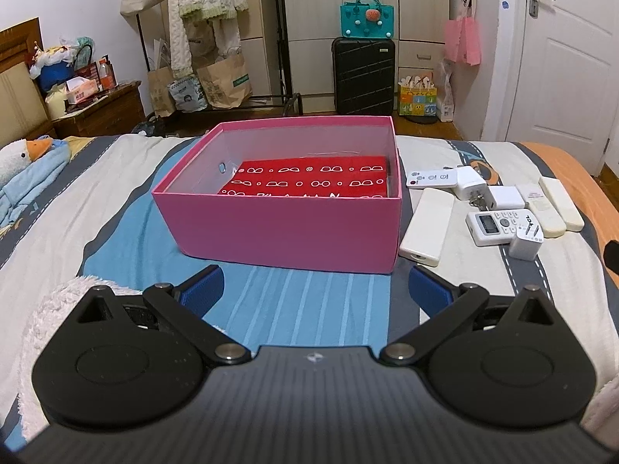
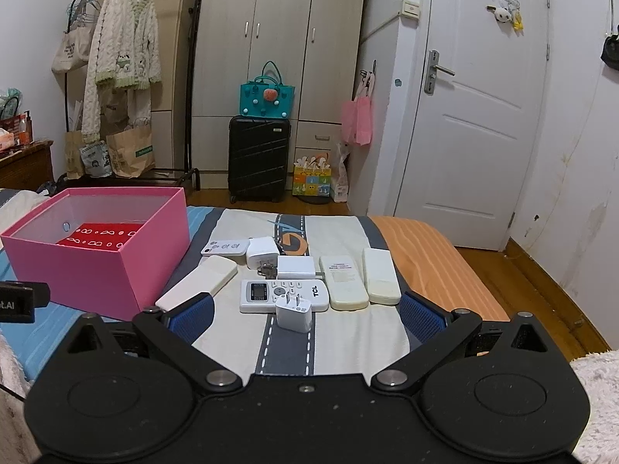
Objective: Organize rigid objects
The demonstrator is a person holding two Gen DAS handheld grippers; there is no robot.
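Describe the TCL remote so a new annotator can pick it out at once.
Start at the pink box on the bed; a cluster of white remotes and chargers lies to its right. The TCL remote lies crosswise near the front, behind a small plug adapter. It alone shows a screen and buttons.

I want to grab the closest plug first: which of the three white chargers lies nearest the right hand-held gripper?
The charger with its two prongs pointing up, overlapping the TCL remote's near edge; the other two sit behind that remote.

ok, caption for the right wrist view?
Open right gripper facing white remotes and the nearest charger on the bed, pink box alongside.
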